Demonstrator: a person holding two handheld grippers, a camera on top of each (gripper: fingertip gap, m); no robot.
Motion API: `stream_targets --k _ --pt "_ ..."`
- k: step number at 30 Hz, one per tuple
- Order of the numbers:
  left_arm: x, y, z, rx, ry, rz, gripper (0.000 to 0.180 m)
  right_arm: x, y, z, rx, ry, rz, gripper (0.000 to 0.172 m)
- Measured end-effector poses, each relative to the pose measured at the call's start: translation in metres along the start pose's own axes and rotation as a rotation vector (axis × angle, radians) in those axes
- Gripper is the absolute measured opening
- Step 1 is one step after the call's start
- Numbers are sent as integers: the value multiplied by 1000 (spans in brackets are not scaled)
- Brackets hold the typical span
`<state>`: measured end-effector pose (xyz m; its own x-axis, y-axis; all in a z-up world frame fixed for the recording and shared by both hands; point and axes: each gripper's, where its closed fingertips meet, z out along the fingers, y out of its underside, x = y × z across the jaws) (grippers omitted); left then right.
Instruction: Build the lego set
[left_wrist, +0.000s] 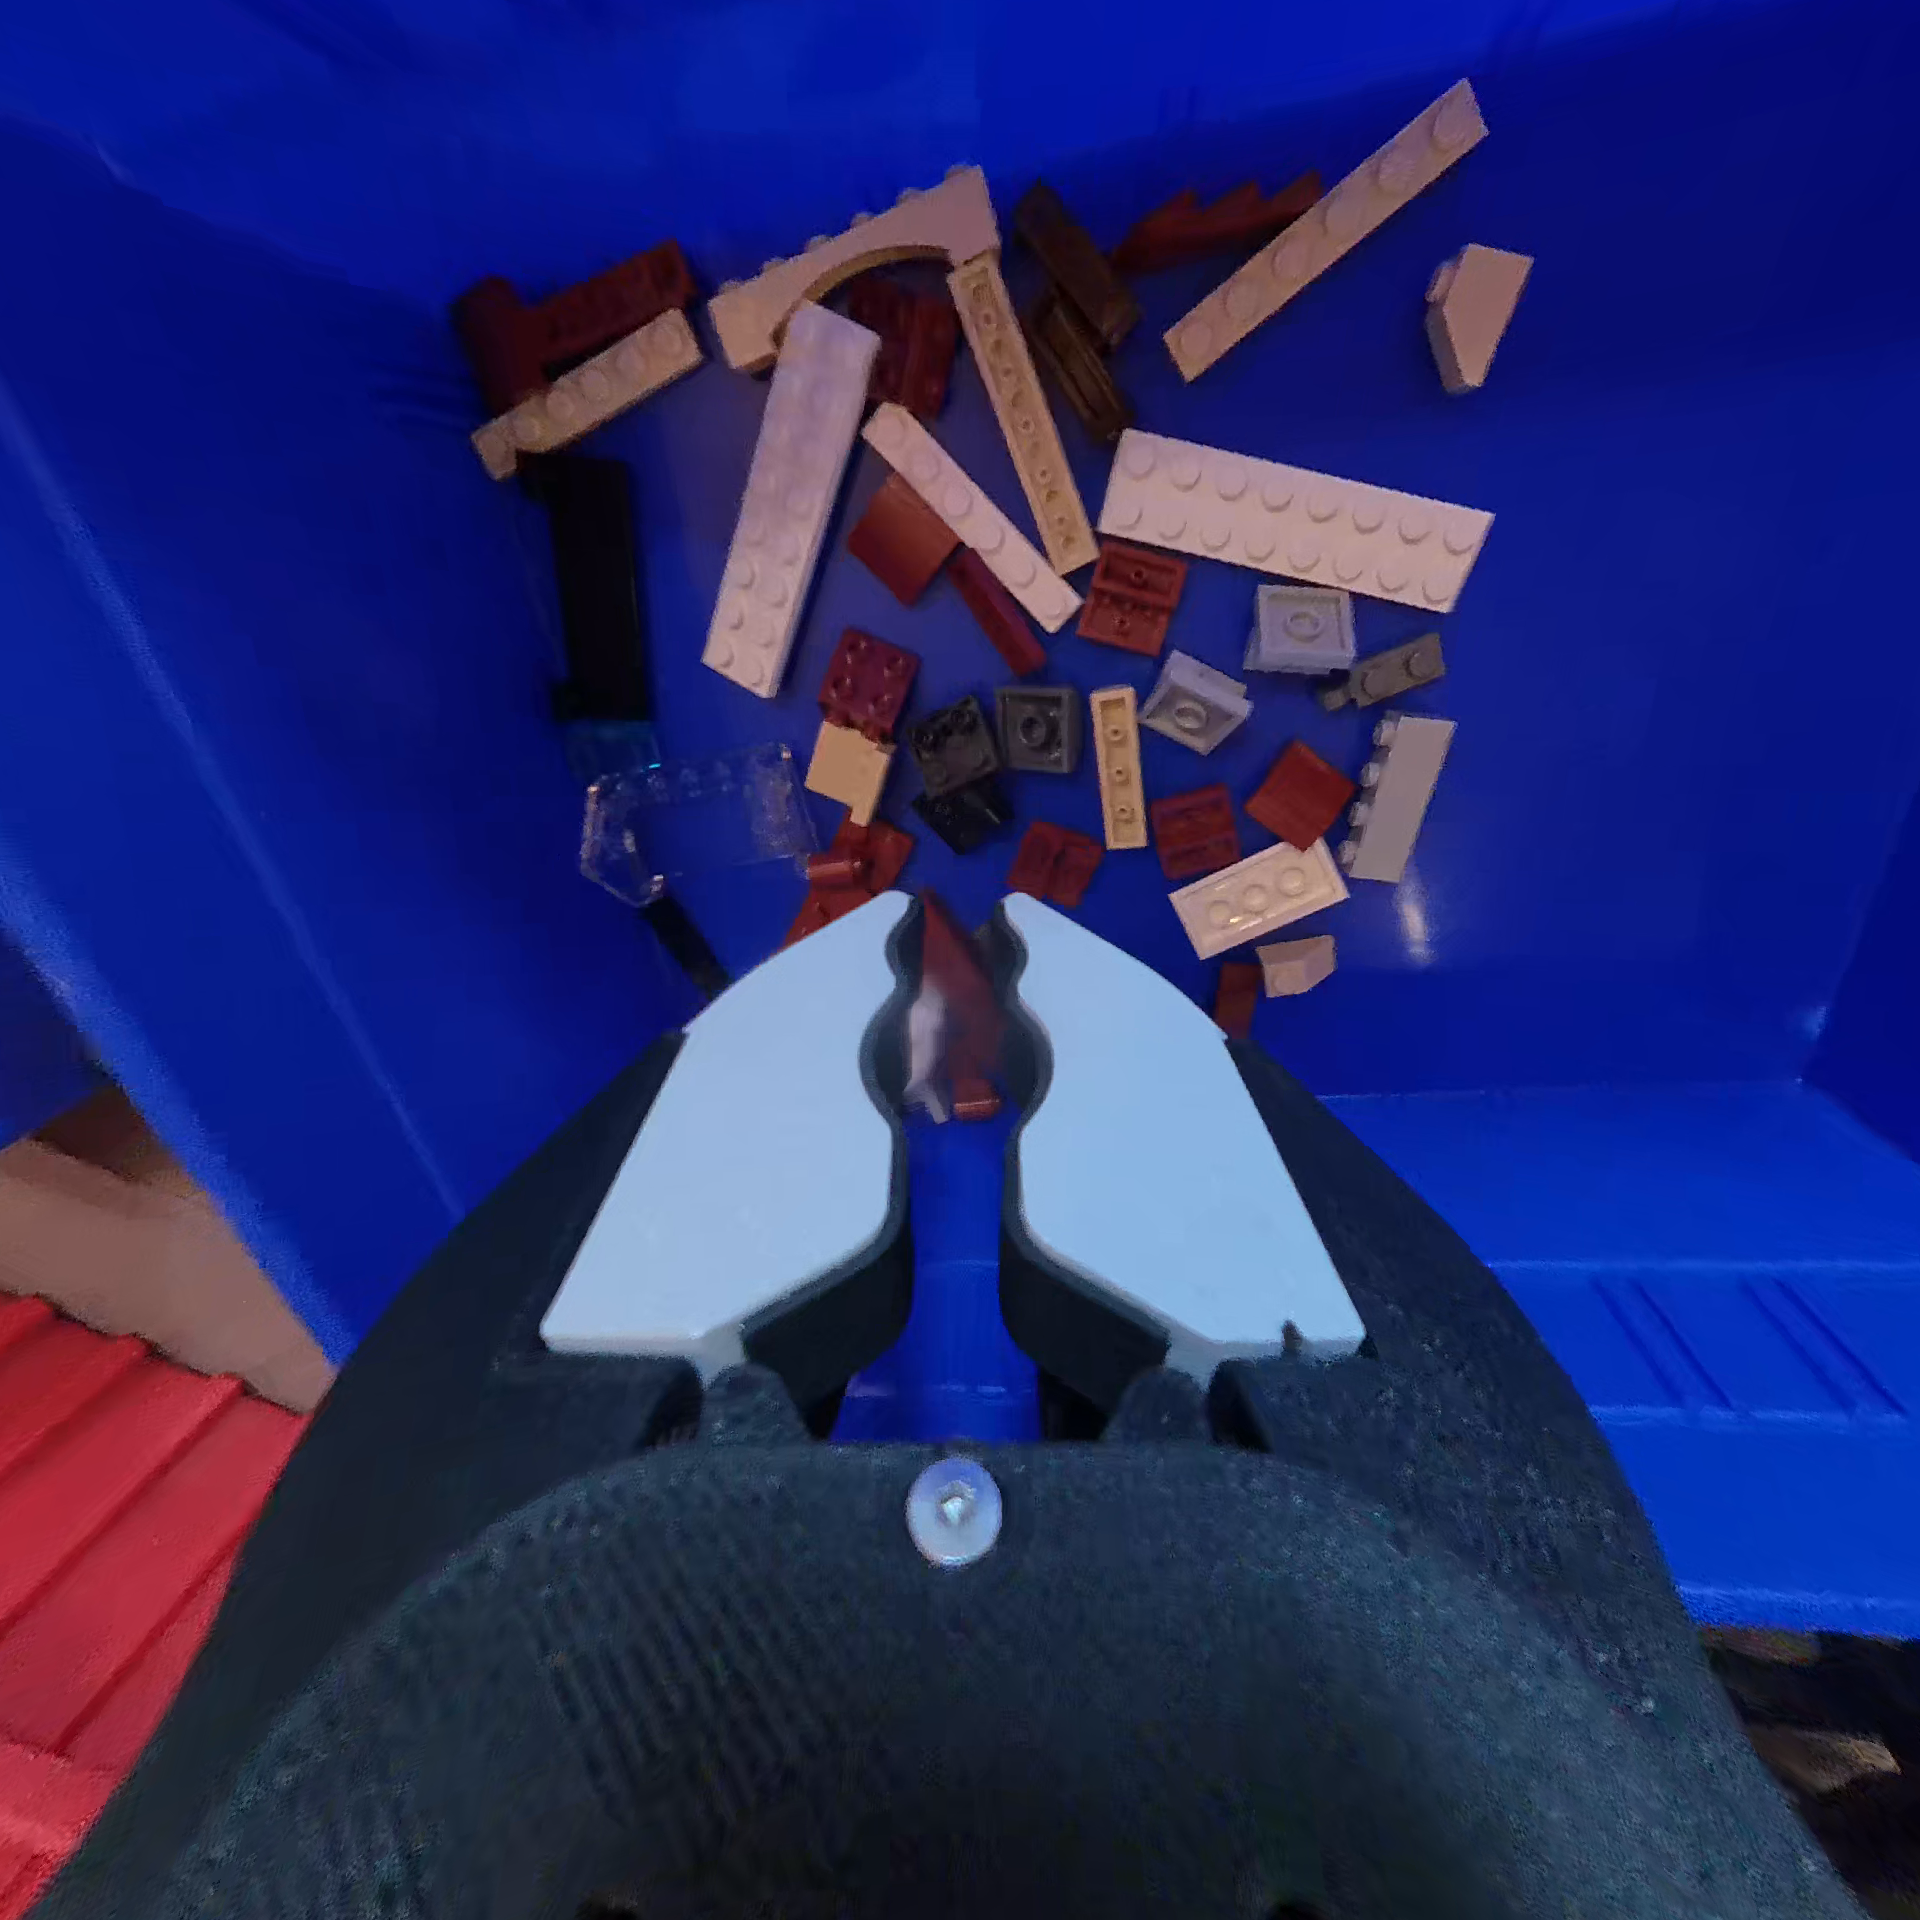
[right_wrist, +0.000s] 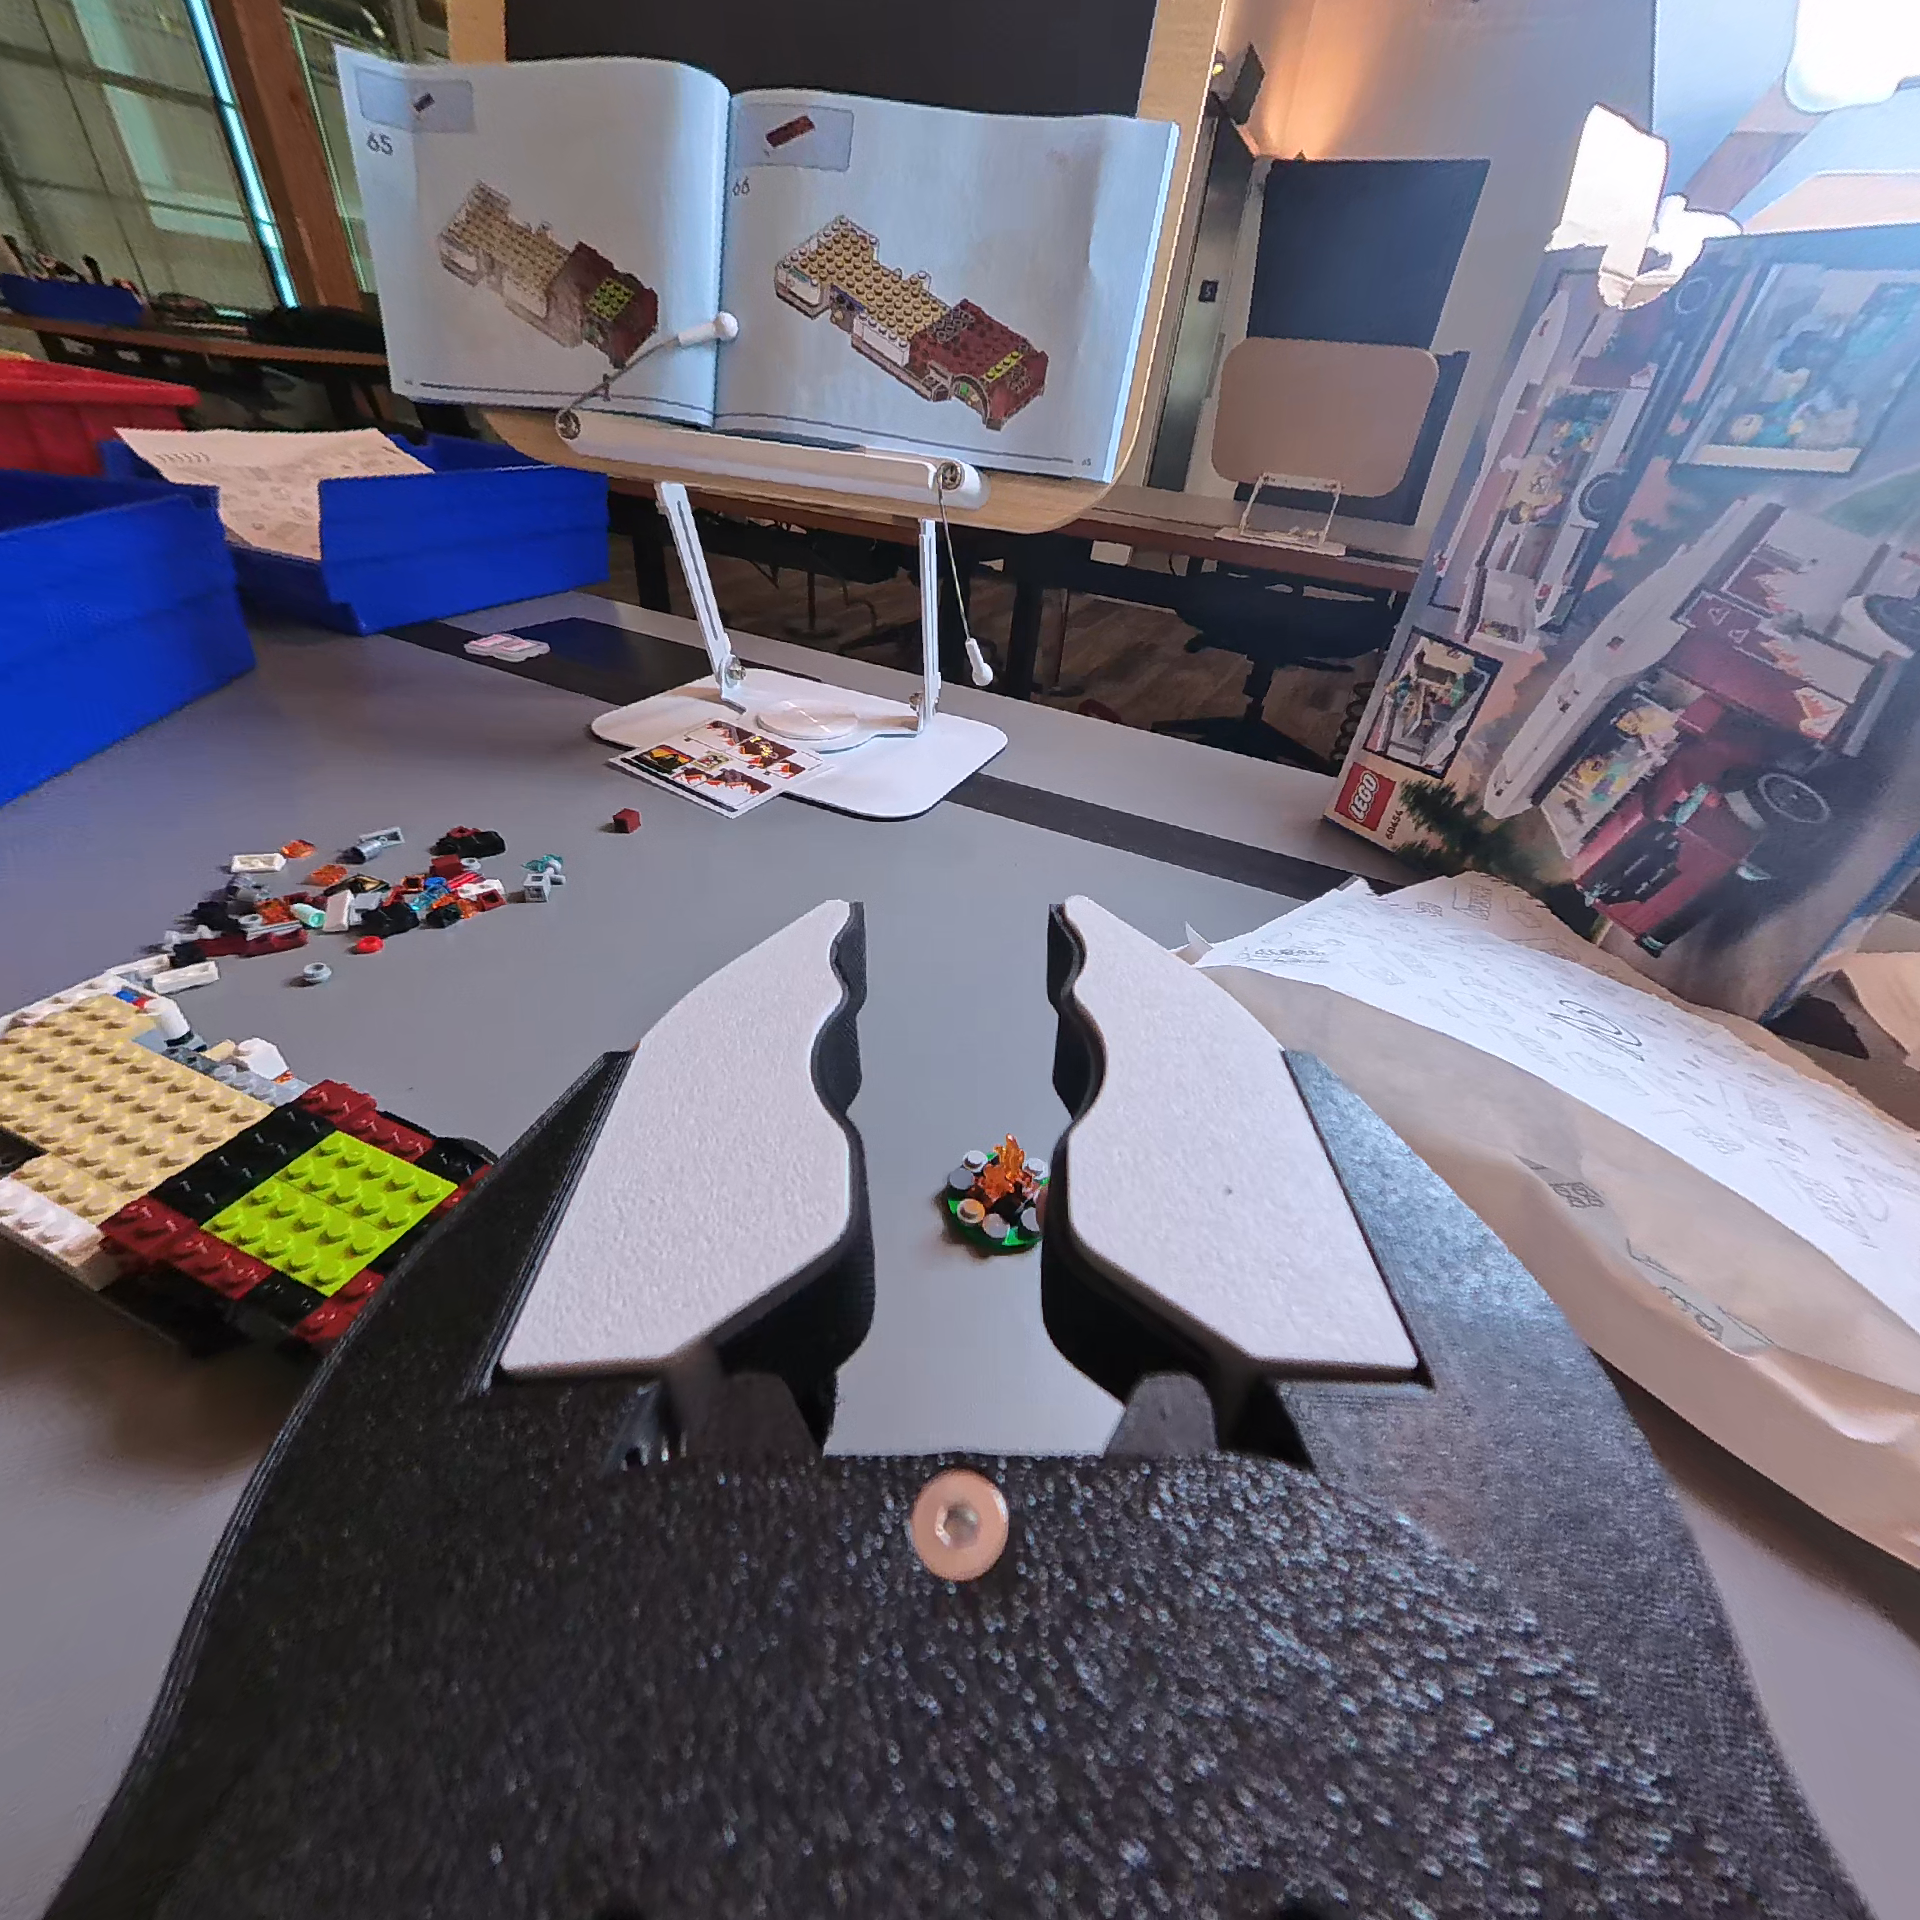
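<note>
While the left gripper (left_wrist: 961, 914) clamps a dark red piece (left_wrist: 961, 987) inside a blue bin (left_wrist: 1558, 1351) of loose bricks (left_wrist: 1294, 516), the right gripper (right_wrist: 956, 914) hangs open above a campfire model (right_wrist: 995, 1195), beside one half-built model (right_wrist: 208, 1174).

Left claw (left_wrist: 961, 914) around dark red piece (left_wrist: 961, 987) inside blue bin (left_wrist: 1662, 727)

Loose bricks (left_wrist: 1039, 582) crowd the blue bin's floor; its walls (left_wrist: 260, 623) close in. On the tabletop (right_wrist: 727, 935), a clear lane runs between small parts (right_wrist: 353, 894) and paper bag (right_wrist: 1558, 1122).
</note>
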<state>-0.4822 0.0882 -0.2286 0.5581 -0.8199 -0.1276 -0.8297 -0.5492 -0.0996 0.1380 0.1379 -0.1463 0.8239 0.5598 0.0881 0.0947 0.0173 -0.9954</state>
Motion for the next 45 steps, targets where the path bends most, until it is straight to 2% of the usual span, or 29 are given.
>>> stream_targets --k 7,12,19,22,26,29,34,36,42,45 --pt "-38 4 -3 -61 -137 -25 24 1 2 1 -8 2 0 34" --pt "-39 14 13 -144 -74 -39 26 2 3 1 -12 6 1 33" --pt "-27 16 31 -167 16 -47 25 2 6 2 -21 6 3 33" --pt "-24 10 32 -127 39 -52 12 2 6 2 -24 7 2 33" --pt "-5 9 28 -128 134 -36 12 3 6 2 -21 10 4 33" --pt "7 -4 15 -53 188 -33 13 2 6 2 -21 6 3 33" --pt "22 -37 -6 131 268 -22 29 1 6 3 -23 -1 3 33" --pt "14 -46 -7 161 223 -12 29 1 6 2 -23 1 3 33" --pt "-39 -64 12 162 -48 -4 29 2 8 3 -28 5 1 33" --pt "-59 -80 22 193 -116 -39 29 2 9 4 -34 6 1 33"
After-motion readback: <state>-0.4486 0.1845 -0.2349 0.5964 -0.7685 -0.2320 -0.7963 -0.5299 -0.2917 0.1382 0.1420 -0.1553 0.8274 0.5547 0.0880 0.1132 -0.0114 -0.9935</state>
